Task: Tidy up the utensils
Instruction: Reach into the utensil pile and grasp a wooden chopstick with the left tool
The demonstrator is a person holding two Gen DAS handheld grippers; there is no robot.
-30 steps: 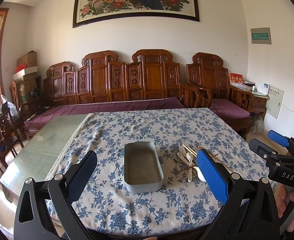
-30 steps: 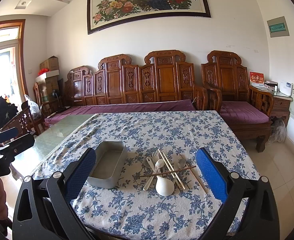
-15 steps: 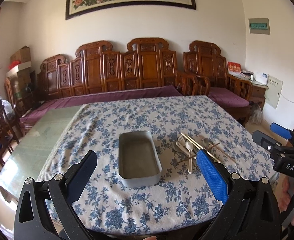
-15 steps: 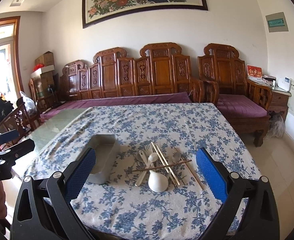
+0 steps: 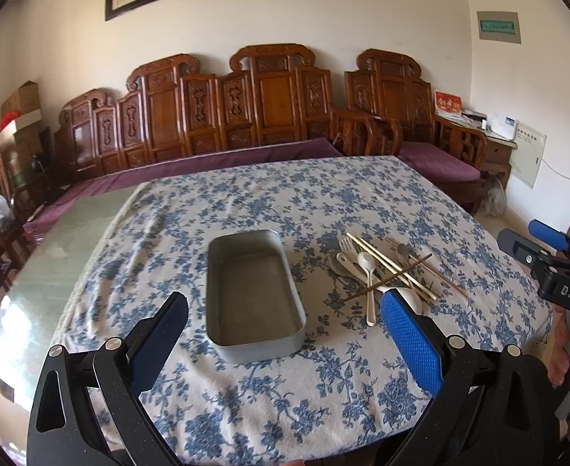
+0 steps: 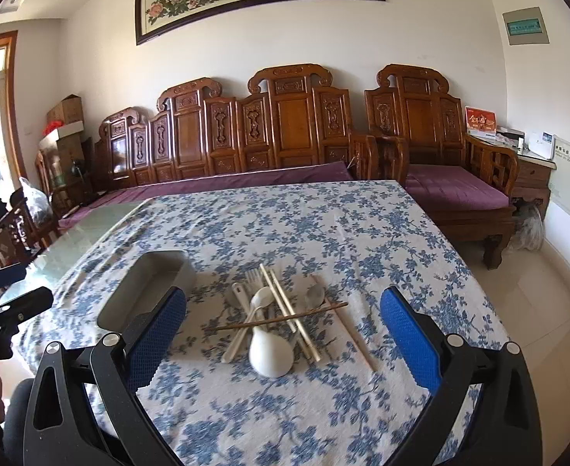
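Since a second earlier both my claws had come down and forward over the tabletop (image 5: 362, 202), so the tin and the heap of utensils sat larger and nearer in both wrist views. My left claw (image 5: 285, 334) hung with its fingers spread wide and nothing between them, the empty metal tin (image 5: 253, 291) straight ahead at twelve o'clock. My right claw (image 6: 283, 334) was likewise spread and empty, above the near edge of the pile (image 6: 281, 314), which lay at twelve o'clock from it and just beside the tin at about three o'clock.

The pile was tangled: a dark chopstick (image 6: 281, 316) lay crosswise on top of the pale chopsticks (image 6: 288, 310), the white plastic spoon (image 6: 252, 318), the fork (image 6: 253, 277) and the metal spoon (image 6: 315, 296), with the white soup spoon (image 6: 271, 353) nearest me.

I judged the sensible way was to take the topmost piece first. The dark chopstick pinned the others, so I would have turned my right claw to close across its width, near its middle, and lifted straight up before carrying it to ten o'clock into the tin. Dragging sideways risked scattering the rest.
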